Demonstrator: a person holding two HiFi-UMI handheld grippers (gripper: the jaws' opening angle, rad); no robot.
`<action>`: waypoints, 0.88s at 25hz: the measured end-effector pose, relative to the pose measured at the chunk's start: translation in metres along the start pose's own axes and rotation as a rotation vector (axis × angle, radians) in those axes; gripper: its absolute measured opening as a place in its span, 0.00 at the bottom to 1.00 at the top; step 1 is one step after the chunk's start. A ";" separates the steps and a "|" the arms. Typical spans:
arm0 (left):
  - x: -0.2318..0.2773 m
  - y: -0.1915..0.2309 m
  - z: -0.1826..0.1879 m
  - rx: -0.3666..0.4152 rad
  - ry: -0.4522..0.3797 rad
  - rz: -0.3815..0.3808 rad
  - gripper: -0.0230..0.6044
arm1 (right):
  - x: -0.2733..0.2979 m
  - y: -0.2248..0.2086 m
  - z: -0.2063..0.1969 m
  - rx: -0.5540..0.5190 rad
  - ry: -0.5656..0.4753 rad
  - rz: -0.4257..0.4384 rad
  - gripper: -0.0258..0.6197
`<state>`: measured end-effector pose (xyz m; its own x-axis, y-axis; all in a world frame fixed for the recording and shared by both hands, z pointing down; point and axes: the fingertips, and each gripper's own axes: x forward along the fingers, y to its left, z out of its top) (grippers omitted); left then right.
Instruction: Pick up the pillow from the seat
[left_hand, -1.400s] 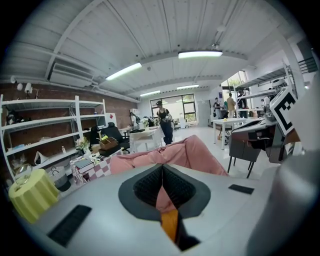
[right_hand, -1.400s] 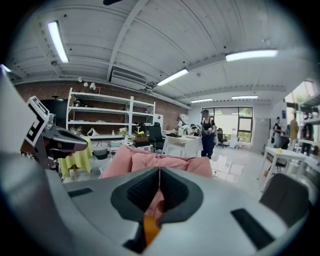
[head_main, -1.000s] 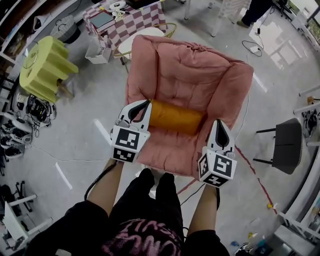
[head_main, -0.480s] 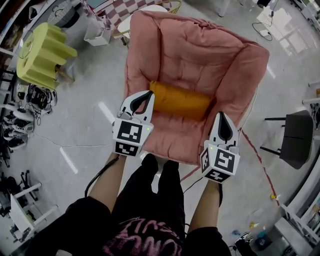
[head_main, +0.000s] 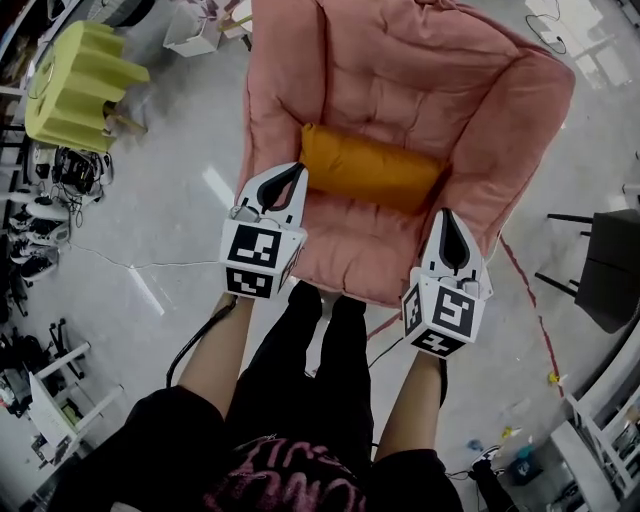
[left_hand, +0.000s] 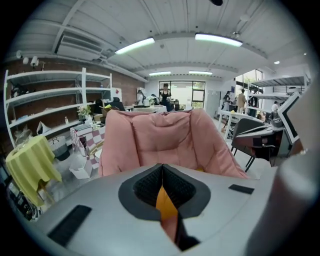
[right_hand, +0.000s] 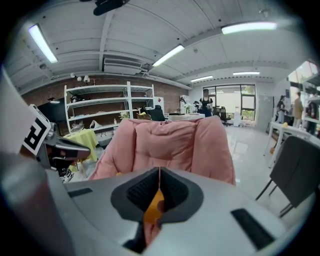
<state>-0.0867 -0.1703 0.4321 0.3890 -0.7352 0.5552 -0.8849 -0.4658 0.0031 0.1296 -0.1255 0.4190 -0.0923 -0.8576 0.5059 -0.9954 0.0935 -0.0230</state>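
Lying across the seat of the pink padded armchair (head_main: 400, 90), the orange bolster-shaped pillow (head_main: 372, 178) runs from about 10 o'clock down to 4 o'clock in the head view, close against the backrest. The left tongs (head_main: 293, 178) sit at its 9 o'clock end, their tips overlapping that end from above; whether they touch the fabric I cannot tell. The right tongs (head_main: 447, 222) point toward 12 o'clock just beside the pillow's other end, at roughly its 5 o'clock.

Each pair carries a cube (head_main: 257, 258) with black-and-white square markers, patterns rather than letters. Pink print on the person's black top (head_main: 290, 470) is too smeared to read.

In the left gripper view the tongs (left_hand: 161, 172) are clenched, ribbed pads (left_hand: 147, 185) pressed together with nothing pinched, and a sliver of orange pillow (left_hand: 165, 202) shows through the notch beneath them. The right gripper view shows the same: tongs (right_hand: 159, 176) closed tight on nothing, orange (right_hand: 151, 212) visible beyond the notch, the pink chair back at 12 o'clock.
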 end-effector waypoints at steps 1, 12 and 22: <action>0.002 -0.001 -0.005 -0.006 0.004 0.001 0.05 | 0.001 0.001 -0.004 -0.003 0.004 0.001 0.07; 0.028 -0.009 -0.059 0.017 0.069 -0.006 0.05 | 0.025 0.010 -0.062 -0.004 0.073 0.025 0.07; 0.056 -0.004 -0.127 -0.013 0.147 0.003 0.05 | 0.052 0.005 -0.126 -0.011 0.136 0.029 0.07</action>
<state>-0.0938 -0.1465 0.5689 0.3453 -0.6562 0.6710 -0.8896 -0.4566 0.0113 0.1234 -0.1059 0.5542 -0.1160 -0.7777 0.6178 -0.9919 0.1237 -0.0306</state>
